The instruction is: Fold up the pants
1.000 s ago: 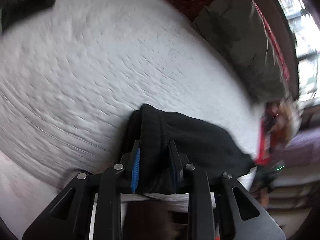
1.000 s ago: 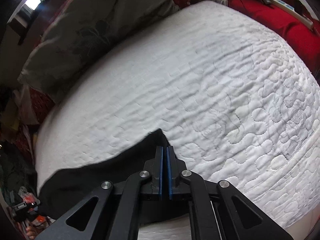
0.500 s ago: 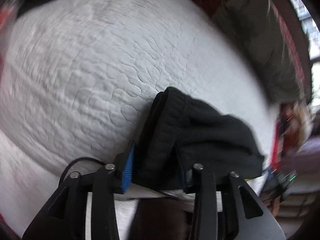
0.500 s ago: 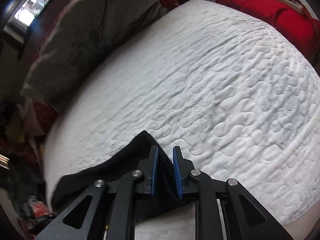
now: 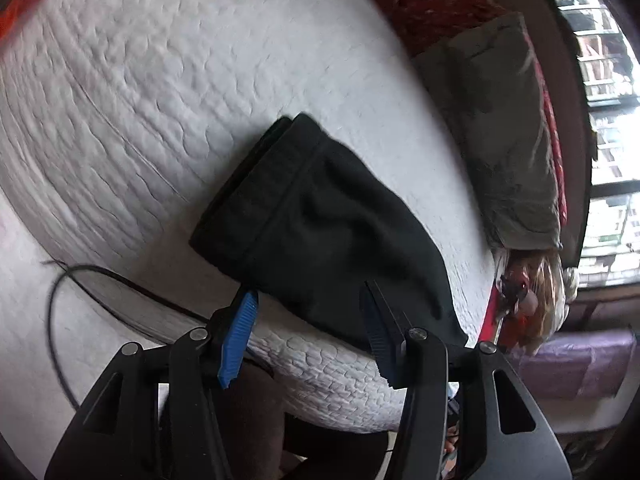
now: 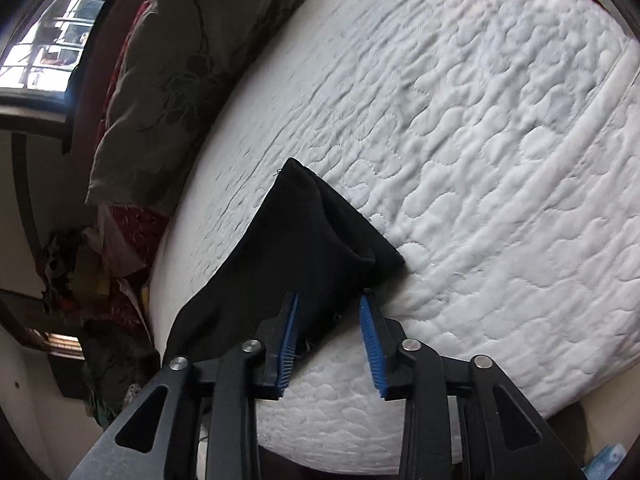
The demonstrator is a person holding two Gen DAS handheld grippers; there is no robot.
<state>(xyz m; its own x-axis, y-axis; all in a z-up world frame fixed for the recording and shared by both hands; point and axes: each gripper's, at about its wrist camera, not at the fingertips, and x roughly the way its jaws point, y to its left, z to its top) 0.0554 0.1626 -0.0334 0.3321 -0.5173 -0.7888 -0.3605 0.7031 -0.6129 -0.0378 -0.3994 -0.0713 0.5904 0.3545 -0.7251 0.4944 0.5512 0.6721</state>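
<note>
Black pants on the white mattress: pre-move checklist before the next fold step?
1. Left gripper released: ok. Jaws have just been opening; blue pads clear of the fabric.
2. Right gripper released: ok. Jaws have just been opening; cloth lies between the tips, not pinched.
3. Black fabric pants resting on the white quilted mattress: ok, near its front edge.
4. Fold neat and flat: not ok, surface is rumpled, corner bunched in the right wrist view.
5. Thin black cable clear of the left gripper: cannot tell.
6. Grey-green floral pillow clear of the pants: ok.

Olive pillow [image 5: 508, 136] on white quilted mattress [image 6: 480, 160].
</note>
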